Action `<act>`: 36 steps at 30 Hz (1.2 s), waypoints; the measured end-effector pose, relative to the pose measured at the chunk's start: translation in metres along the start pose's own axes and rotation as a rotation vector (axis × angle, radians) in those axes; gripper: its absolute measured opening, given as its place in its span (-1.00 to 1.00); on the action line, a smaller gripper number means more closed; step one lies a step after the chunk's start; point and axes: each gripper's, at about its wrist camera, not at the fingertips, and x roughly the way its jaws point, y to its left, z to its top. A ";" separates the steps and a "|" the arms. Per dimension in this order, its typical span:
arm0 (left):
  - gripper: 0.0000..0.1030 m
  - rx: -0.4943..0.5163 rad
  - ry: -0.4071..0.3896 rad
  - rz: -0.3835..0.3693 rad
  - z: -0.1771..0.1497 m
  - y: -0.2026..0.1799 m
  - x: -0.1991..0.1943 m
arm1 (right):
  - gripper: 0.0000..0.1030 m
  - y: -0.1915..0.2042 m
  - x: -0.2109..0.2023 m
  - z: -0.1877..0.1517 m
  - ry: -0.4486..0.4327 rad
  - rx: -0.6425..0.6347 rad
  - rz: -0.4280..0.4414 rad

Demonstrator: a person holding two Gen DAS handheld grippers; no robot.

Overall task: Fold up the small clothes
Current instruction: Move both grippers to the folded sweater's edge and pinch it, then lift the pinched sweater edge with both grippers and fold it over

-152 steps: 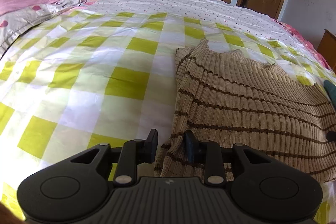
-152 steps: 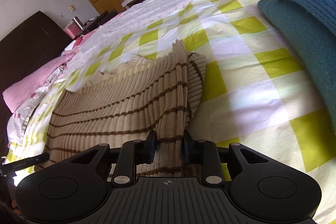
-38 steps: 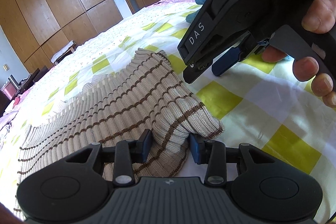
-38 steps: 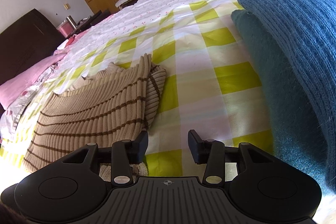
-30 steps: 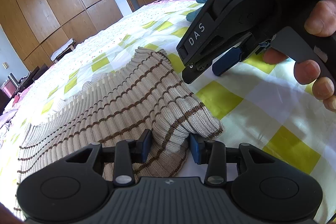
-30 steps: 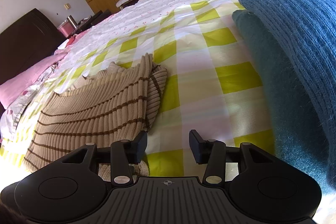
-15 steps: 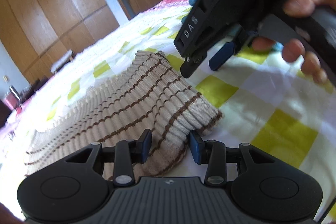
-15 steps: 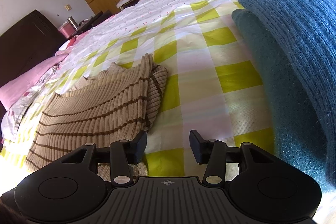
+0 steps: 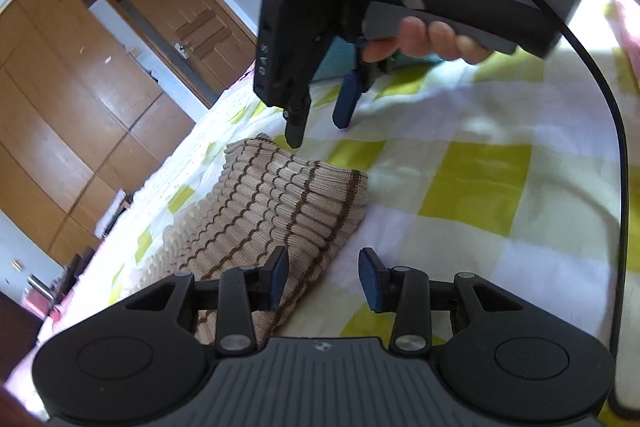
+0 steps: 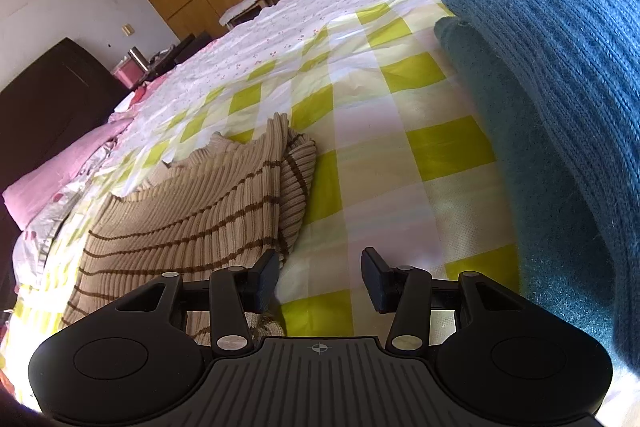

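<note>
Left gripper point(image 9: 323, 277) sits open, striped sweater point(image 9: 272, 211) at its 10 o'clock. Right gripper point(image 10: 319, 277) is open too, nothing gripped, blue knits point(image 10: 560, 115) at 2 o'clock.

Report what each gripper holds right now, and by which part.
Nothing is held. The left gripper stands open beside the striped sweater's folded edge; the right gripper is open over the checked sheet.

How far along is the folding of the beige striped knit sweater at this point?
Done: one side of the beige brown-striped ribbed sweater is folded over onto itself. In hand: nothing; the left gripper and right gripper are both open, gripping no cloth. Left: the remaining folds.
</note>
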 end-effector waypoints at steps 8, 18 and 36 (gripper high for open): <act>-0.16 -0.021 0.000 0.128 0.027 -0.018 0.041 | -0.12 0.000 0.000 0.000 0.003 0.002 0.012; -0.48 -0.241 -0.039 0.066 0.026 0.018 0.025 | 0.03 -0.005 0.014 0.004 0.017 0.066 0.119; -0.67 -0.559 -0.146 -0.070 0.004 0.071 -0.005 | -0.63 0.006 0.065 0.025 0.008 0.252 0.178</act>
